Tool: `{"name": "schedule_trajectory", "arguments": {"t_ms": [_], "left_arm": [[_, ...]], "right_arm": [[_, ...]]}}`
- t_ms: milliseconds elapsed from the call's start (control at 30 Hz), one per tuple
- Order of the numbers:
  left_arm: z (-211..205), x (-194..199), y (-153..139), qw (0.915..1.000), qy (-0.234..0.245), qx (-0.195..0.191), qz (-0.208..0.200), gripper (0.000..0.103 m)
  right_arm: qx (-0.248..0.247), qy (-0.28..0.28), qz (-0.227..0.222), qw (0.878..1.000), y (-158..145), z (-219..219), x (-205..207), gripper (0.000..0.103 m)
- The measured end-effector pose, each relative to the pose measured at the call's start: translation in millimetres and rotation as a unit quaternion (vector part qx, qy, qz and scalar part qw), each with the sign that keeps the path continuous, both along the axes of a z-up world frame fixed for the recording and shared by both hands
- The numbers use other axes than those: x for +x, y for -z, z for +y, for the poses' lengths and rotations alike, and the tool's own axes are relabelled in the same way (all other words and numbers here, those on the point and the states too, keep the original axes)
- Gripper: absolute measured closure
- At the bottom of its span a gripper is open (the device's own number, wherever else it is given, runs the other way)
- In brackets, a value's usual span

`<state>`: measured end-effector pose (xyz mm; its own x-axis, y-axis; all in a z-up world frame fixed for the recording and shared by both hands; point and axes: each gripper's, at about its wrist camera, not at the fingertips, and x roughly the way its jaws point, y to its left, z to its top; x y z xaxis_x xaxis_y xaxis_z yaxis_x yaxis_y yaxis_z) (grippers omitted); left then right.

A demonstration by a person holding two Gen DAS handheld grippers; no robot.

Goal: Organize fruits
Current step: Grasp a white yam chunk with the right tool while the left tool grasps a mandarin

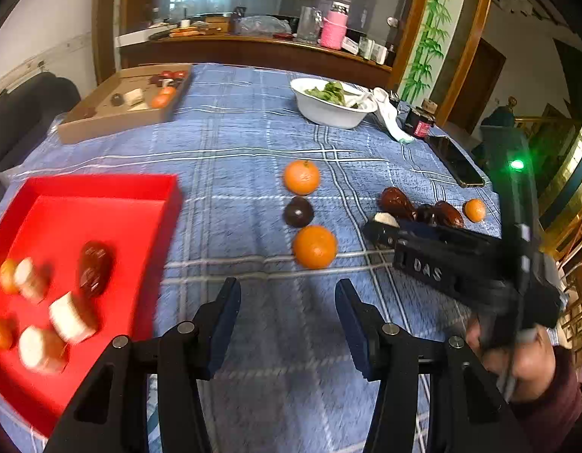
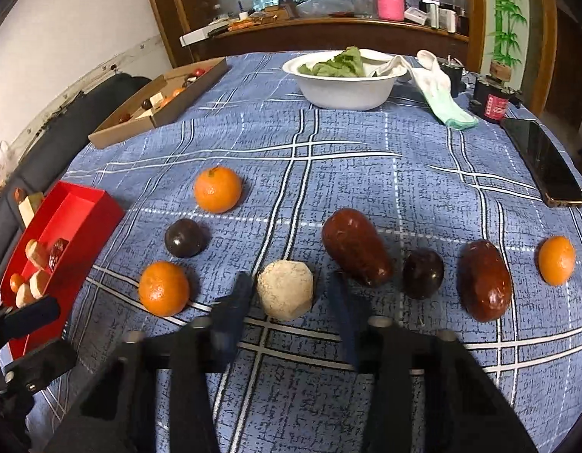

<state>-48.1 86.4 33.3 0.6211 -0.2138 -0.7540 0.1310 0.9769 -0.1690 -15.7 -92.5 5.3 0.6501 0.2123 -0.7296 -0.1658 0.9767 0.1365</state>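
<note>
Both grippers are blurry: left gripper (image 1: 287, 324) jaws spread over bare bench (image 1: 253, 143), right gripper (image 2: 291, 302) jaws flank the pale fruit (image 2: 286, 294), contact unclear.

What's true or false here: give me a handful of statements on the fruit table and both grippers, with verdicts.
1. The pale round peeled piece lies between the right gripper's fingers. True.
2. The left gripper holds an orange. False: it is open and empty over the blue plaid cloth.
3. The red plastic tray is empty. False: it holds pale chunks, small oranges and a dark red fruit.
4. The white round bowl contains green leaves. True.
</note>
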Motion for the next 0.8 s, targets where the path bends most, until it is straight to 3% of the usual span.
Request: {"name": "schedule_trajectory", "arguments": {"t_ms": [400,467,500,800], "left_arm": [[-39,48,22,0.9986,0.041,0.034,-0.001,0.050],[-43,48,27,0.9979,0.040,0.051,-0.003,0.069],[-42,48,28,0.9978,0.039,0.053,-0.003,0.069],[-22,36,10,0.9996,0.015,0.015,-0.018,0.069]], "right_arm": [[0.053,0.012,-0.015,0.998,-11,-23,-5,0.075],[0.059,0.012,-0.013,0.998,-12,-24,-5,0.075],[0.060,0.011,-0.013,0.998,-12,-24,-4,0.075],[0.072,0.002,-0.020,0.997,-15,-23,-7,0.075]]}}
